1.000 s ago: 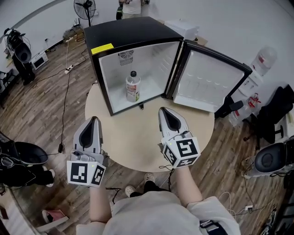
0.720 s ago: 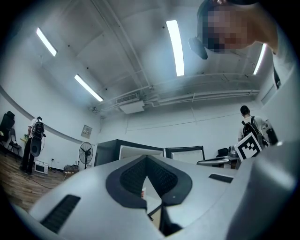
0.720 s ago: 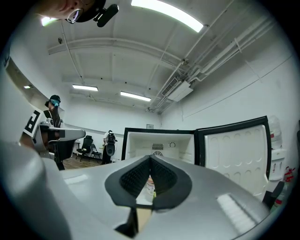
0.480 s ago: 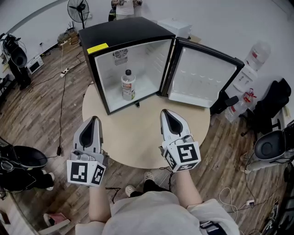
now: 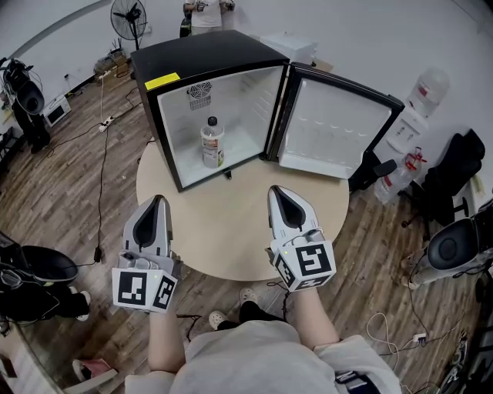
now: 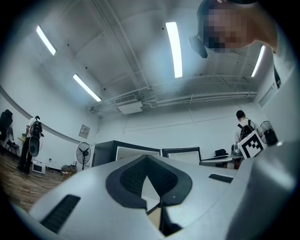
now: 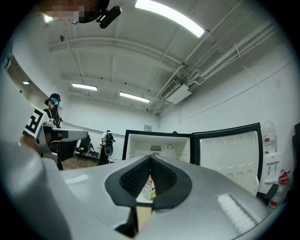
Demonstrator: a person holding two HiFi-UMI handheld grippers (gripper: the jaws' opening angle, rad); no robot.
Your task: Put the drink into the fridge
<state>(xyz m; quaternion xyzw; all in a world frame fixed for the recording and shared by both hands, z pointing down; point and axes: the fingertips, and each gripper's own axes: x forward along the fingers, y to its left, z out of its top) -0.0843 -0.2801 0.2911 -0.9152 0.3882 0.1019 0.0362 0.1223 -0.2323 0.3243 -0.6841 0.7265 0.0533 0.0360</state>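
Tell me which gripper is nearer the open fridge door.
Right. The right gripper sits over the table just in front of the fridge door; the left gripper is farther off, at the table's left edge.

Below me stands a round beige table (image 5: 231, 235) on a wooden floor (image 5: 54, 185). A standing fan (image 5: 129, 14) rises far left; a water dispenser (image 5: 420, 108) and a black chair (image 5: 454, 185) sit to my right.
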